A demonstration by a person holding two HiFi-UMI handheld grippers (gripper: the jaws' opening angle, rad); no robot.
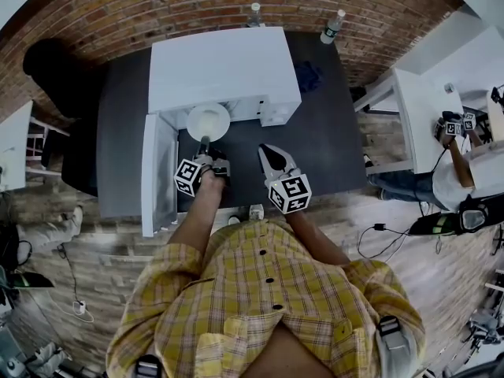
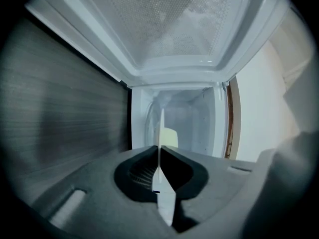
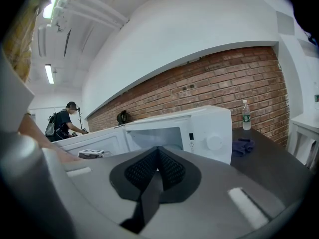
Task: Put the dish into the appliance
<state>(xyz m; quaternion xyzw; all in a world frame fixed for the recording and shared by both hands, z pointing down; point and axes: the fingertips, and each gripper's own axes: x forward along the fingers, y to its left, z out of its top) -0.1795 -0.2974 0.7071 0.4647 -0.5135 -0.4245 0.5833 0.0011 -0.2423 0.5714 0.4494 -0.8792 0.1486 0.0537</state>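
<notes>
A white dish [image 1: 208, 121] is level at the mouth of the white microwave [image 1: 224, 68], whose door [image 1: 157, 172] hangs open to the left. My left gripper [image 1: 204, 142] is shut on the dish's near rim. In the left gripper view the dish [image 2: 160, 133] shows edge-on, pinched between the jaws [image 2: 159, 147], with the lit microwave cavity [image 2: 187, 121] straight ahead and the door's mesh window [image 2: 174, 24] beside it. My right gripper [image 1: 264, 150] is shut and empty, to the right of the dish over the dark table. Its closed jaws [image 3: 158, 152] point at the microwave [image 3: 199, 128].
The microwave stands on a dark table [image 1: 327, 132] against a brick wall. Two water bottles [image 1: 332, 25] and a blue cloth [image 1: 309, 75] are at the back right. A white desk [image 1: 421, 113] stands to the right, where another person [image 1: 461, 160] works.
</notes>
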